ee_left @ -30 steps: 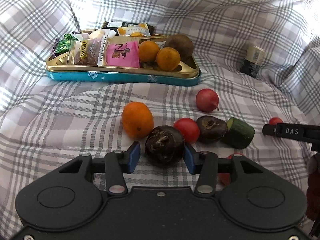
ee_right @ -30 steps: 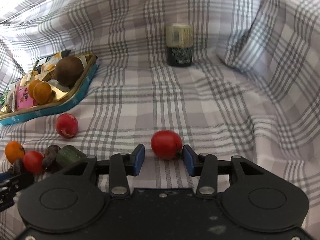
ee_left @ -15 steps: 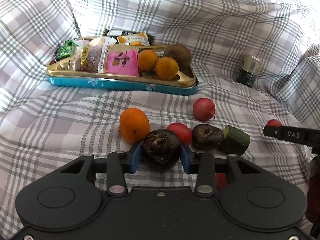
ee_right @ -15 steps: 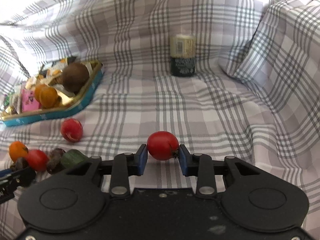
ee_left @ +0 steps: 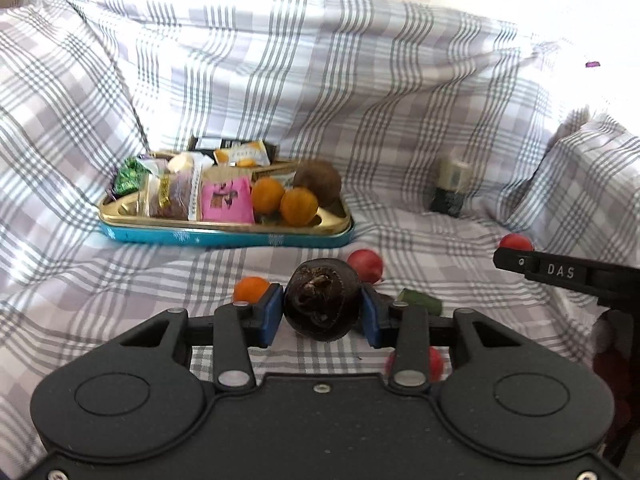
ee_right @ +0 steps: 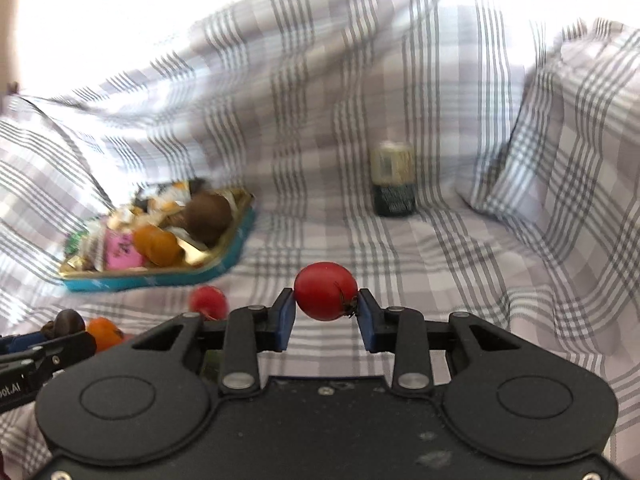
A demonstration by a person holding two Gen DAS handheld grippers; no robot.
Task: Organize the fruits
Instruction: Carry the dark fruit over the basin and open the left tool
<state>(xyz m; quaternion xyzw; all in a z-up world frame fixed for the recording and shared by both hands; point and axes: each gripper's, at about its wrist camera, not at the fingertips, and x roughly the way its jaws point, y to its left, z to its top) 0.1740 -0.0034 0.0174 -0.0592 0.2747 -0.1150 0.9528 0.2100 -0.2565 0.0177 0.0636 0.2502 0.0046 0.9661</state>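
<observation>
My left gripper (ee_left: 322,309) is shut on a dark wrinkled fruit (ee_left: 322,305), lifted off the checked cloth. My right gripper (ee_right: 325,307) is shut on a red tomato (ee_right: 325,296), also raised above the cloth. A teal and gold tin tray (ee_left: 224,235) at the back left holds snack packets, two oranges (ee_left: 298,206) and a brown round fruit (ee_left: 318,179). On the cloth below lie an orange (ee_left: 250,289), a red fruit (ee_left: 365,265), a green cucumber piece (ee_left: 422,303) and another red fruit (ee_left: 434,362). The right gripper's finger (ee_left: 560,270) shows at the right of the left wrist view.
A small dark jar with a pale lid (ee_right: 392,178) stands at the back of the cloth (ee_right: 440,260). A checked pillow (ee_right: 568,128) rises at the right. The cloth is draped high behind the tray.
Both grippers closed on their fruits, the left on the dark fruit and the right on the tomato, then rose off the cloth and tilted up toward the tray.
</observation>
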